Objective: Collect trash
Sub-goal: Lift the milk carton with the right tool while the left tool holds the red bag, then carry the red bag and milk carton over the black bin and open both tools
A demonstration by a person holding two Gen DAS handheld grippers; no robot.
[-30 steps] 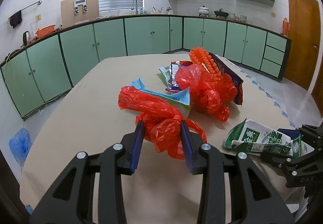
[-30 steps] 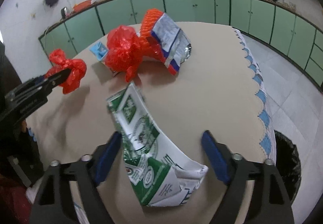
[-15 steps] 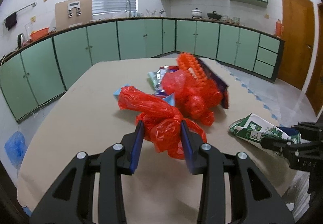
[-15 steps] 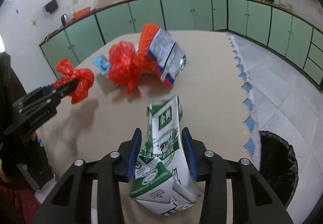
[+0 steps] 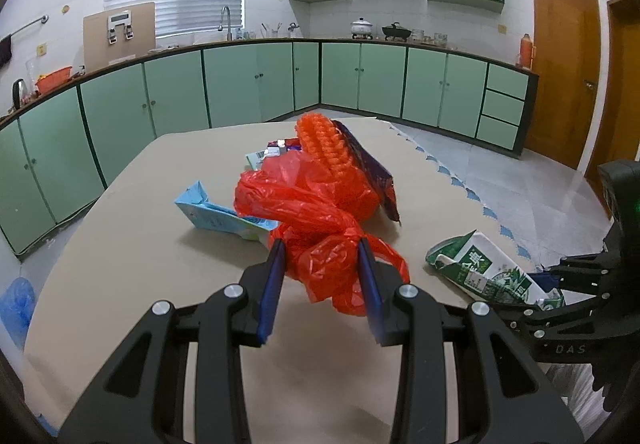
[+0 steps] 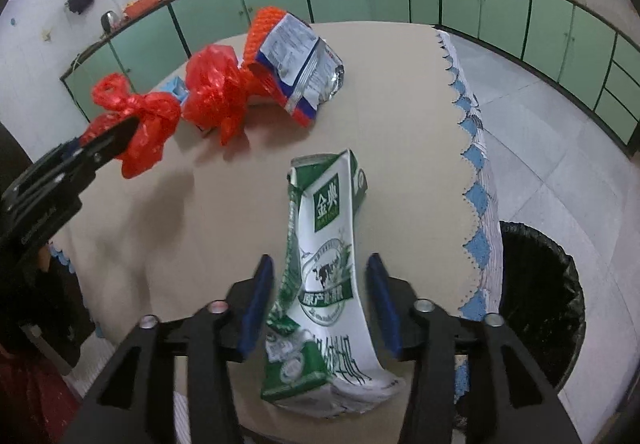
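A beige table in a kitchen with green cabinets holds a scatter of trash. The left gripper pinches a crumpled red plastic bag between its blue-padded fingers, holding it raised above the table's near edge; from the right wrist view the same bag hangs clear of the surface, with a shadow beneath it. Just beyond it, toward the table's middle, lies a pile: a second red plastic bag, an orange mesh net, a silver and purple snack wrapper leaning against the net, and a flattened light blue carton partly tucked under the pile on its left side. The right gripper is closed on a crushed green and white milk carton, whose lower end bends down between the fingers while its upper end points toward the table's centre. This carton sits near the table's right edge, where the cloth has a blue scalloped trim. On the floor just beyond that edge stands a trash bin lined with a black bag, its mouth open.
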